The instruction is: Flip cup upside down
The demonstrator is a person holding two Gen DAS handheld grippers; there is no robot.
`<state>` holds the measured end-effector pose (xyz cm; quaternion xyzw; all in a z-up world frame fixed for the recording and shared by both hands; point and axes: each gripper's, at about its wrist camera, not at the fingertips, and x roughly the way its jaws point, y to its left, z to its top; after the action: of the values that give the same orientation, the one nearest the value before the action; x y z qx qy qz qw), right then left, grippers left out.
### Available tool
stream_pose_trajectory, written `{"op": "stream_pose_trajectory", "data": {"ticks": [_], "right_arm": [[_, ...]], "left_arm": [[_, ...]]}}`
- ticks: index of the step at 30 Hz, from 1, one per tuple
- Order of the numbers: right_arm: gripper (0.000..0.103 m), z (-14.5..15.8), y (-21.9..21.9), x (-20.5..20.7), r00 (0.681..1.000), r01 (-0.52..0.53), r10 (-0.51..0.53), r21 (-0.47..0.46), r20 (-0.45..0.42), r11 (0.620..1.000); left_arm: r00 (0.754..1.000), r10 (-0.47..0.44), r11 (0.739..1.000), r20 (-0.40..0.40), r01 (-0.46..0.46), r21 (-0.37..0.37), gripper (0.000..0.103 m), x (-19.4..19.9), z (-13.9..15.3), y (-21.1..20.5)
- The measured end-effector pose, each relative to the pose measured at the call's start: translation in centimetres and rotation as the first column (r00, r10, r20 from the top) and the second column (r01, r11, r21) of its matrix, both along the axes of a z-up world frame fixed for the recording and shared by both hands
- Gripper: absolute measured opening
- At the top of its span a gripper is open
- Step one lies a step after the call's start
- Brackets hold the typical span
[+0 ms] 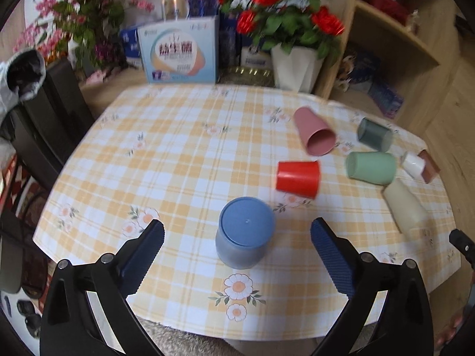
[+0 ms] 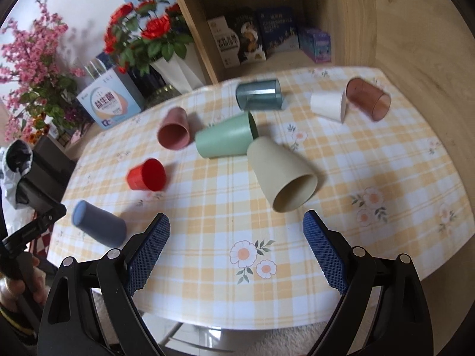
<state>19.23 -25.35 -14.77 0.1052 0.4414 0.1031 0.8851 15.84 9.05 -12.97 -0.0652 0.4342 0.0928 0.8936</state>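
bench cloth (image 1: 184,160): I'm seeing yellow-and-white plaid with small flower prints
nearest cup (image 1: 245,233): showing blue
next cup (image 1: 297,179): showing red
cups behind (image 1: 316,135): I'm reading pink, mint green (image 1: 371,167), dark teal (image 1: 374,135), cream (image 1: 403,206), white (image 1: 413,163), clear brown (image 2: 368,99)
hand-held gripper pads (image 1: 332,262): showing dark blue, cross-hatched, on black arms
flowers (image 1: 282,0): I'm seeing red, with pink ones (image 1: 68,14) beside

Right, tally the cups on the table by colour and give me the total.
Blue cup: 1
Red cup: 1
Pink cup: 1
Light green cup: 1
Beige cup: 1
Dark teal clear cup: 1
White cup: 1
Brown clear cup: 1
Total: 8 cups
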Motion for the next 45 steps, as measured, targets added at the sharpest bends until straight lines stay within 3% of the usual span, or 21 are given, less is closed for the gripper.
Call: {"op": "stream_pose_trajectory", "data": {"ticks": [9,17,29,45], "right_arm": [[0.088,6.3,-0.2,-4.7,0.993,0.02,-0.017,-0.017,0.12,1.0],[0.088,10.4,0.6,-8.4,0.976,0.058,-0.042,-0.066,0.215,0.996],[0.088,11.6,1.9,-12.3,0.95,0.086,-0.042,-0.131,0.309,0.988],[0.088,11.8,2.0,-12.6,0.945,0.098,-0.053,-0.123,0.323,0.988]], "left_arm": [[0.981,-0.066,0.997,0.181,0.06,0.038,0.097,-5.6,8.1,-2.0],[0.956,-0.102,0.994,0.277,0.09,0.054,0.097,-10.3,12.1,-3.5],[0.921,-0.125,0.99,0.369,0.091,0.109,0.097,-14.1,13.5,-5.7],[0.917,-0.112,0.992,0.383,0.08,0.098,0.097,-14.6,13.2,-5.5]]}}
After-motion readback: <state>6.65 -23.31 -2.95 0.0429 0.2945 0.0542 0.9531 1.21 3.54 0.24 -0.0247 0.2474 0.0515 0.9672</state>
